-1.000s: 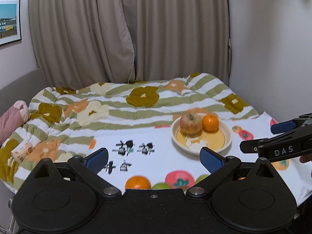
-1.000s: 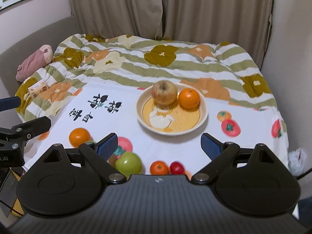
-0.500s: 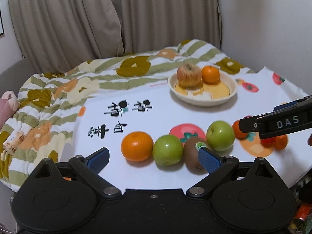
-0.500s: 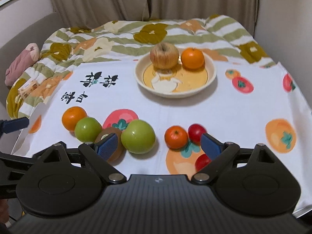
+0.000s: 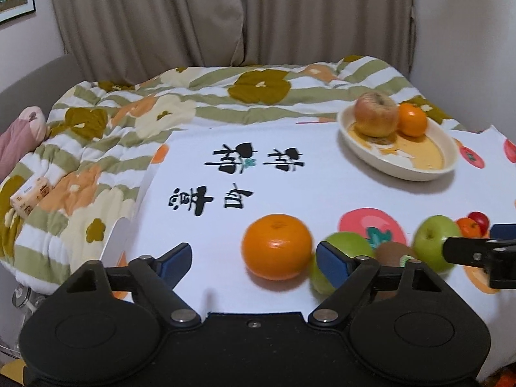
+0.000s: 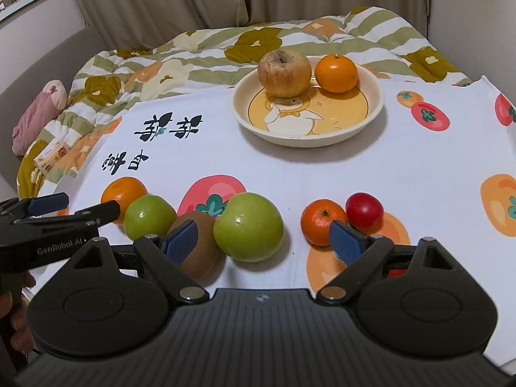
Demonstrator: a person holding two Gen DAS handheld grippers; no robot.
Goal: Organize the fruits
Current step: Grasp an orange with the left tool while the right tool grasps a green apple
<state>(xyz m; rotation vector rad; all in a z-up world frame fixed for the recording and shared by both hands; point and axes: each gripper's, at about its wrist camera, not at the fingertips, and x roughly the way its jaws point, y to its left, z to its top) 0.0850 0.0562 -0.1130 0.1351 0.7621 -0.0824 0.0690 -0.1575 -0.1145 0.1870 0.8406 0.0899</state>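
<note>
The left gripper (image 5: 253, 259) sits low at the bottom of the left wrist view, level and pointed across the white cloth (image 5: 290, 187), its two blue-padded fingers (image 5: 175, 258) spread wide with nothing between them. A large orange (image 5: 276, 246) lies on the cloth just ahead, inside the span of the fingers but touching neither. To its right, partly behind the right finger, is a green apple (image 5: 346, 245), then a kiwi (image 5: 391, 254) and a second green apple (image 5: 433, 242). In the right wrist view the left gripper shows at the left edge, tips near the orange (image 6: 124, 192), with fingers of the holding hand (image 6: 14, 319) visible at lower left.

The right gripper (image 6: 262, 237) is also low and level at the bottom of its frame, jaws wide apart and empty. Its left finger overlaps the kiwi (image 6: 200, 251) in the picture; whether it touches I cannot tell. The bigger green apple (image 6: 248, 227) sits between the fingers, the smaller one (image 6: 150, 216) to the left. A small orange (image 6: 322, 221) and a red fruit (image 6: 364, 209) lie by the right finger.

In the upper middle of that view a plate (image 6: 371, 113) holds a reddish apple (image 6: 283, 72) and an orange (image 6: 336, 71), side by side. A flowered quilt (image 6: 193, 54) lies behind.
</note>
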